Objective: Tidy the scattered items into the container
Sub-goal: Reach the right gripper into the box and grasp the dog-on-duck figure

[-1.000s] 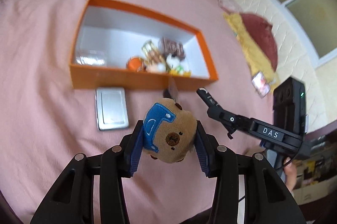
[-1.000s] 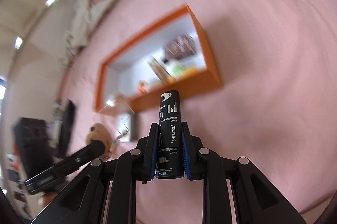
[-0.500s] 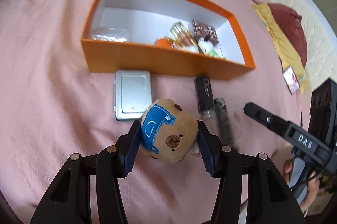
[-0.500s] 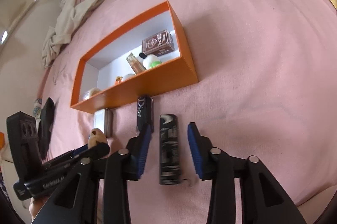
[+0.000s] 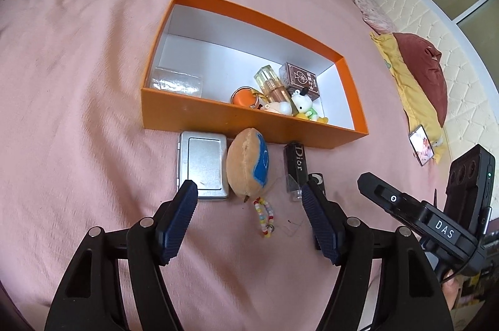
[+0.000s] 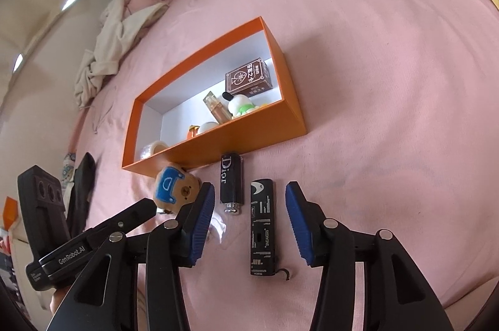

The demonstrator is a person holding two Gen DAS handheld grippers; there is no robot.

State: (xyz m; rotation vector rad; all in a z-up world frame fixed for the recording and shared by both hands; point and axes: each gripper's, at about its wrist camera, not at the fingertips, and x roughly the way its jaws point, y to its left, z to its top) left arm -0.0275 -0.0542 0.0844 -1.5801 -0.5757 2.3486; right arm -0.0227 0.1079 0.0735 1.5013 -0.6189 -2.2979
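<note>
Left gripper (image 5: pixel 249 206) gapes wide — bear plush (image 5: pixel 248 165) lies just ahead.

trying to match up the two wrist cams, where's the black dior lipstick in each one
Left wrist: the lipstick lies right of centre on the pink bedspread, just right of the plush bear, below the orange box.
Right wrist: the lipstick lies just left of centre, between the bear and the black sneakers tube.
Shared landmark: the orange box's near wall, directly beyond the lipstick in both views.
</note>
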